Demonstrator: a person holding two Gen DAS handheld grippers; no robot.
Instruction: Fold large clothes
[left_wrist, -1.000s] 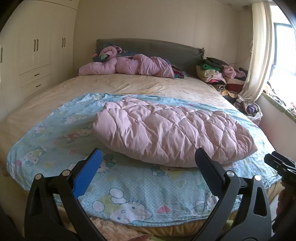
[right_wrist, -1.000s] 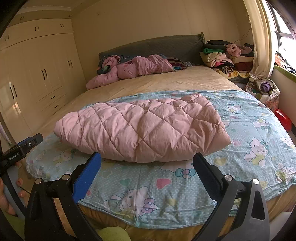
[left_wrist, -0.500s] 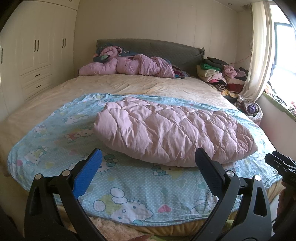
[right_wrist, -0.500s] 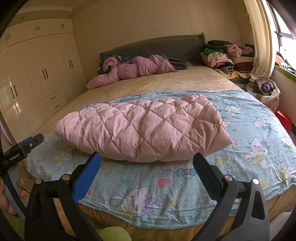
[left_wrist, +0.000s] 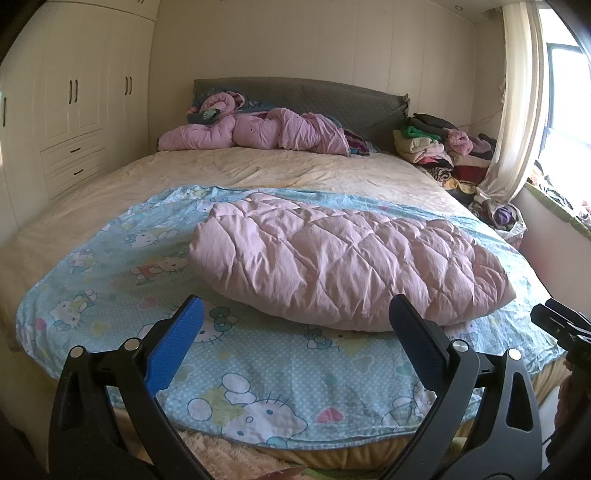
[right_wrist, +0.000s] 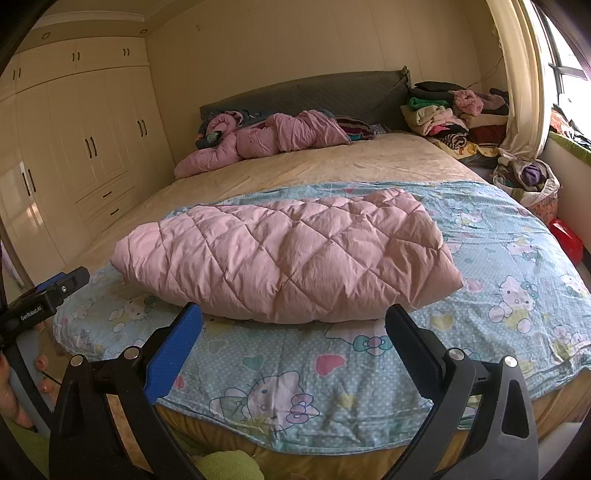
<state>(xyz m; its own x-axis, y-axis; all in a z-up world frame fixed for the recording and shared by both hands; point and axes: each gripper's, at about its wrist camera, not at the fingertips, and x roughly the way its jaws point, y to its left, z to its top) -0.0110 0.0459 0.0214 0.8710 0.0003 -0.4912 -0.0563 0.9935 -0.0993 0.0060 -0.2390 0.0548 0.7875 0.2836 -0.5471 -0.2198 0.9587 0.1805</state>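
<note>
Left gripper (left_wrist: 295, 325): jaws apart, holding nothing, poised off the foot of the bed (left_wrist: 258, 173) and aimed at the near long edge of the pink quilted garment (left_wrist: 343, 266). The wardrobe (left_wrist: 74, 103) stands along the left side, well apart from the work.

The garment lies across the blue cartoon-print sheet (left_wrist: 258, 369), already gathered into a long puffy bundle, its left end rounded, its right end tapering toward the sheet's edge. It appears placed crosswise so that each gripper can take one end. Open sheet lies in front of it and to its left; bare mattress beyond gives room to fold away from the person.

Right gripper (right_wrist: 293, 325): jaws likewise apart and empty, held short of the garment's near edge. Right of the garment, clear sheet runs to the bed's edge. A second pink jacket (left_wrist: 258, 133) sits by the headboard, and piled clothes (left_wrist: 436, 147) fill the far right corner, both clear of the fold.
</note>
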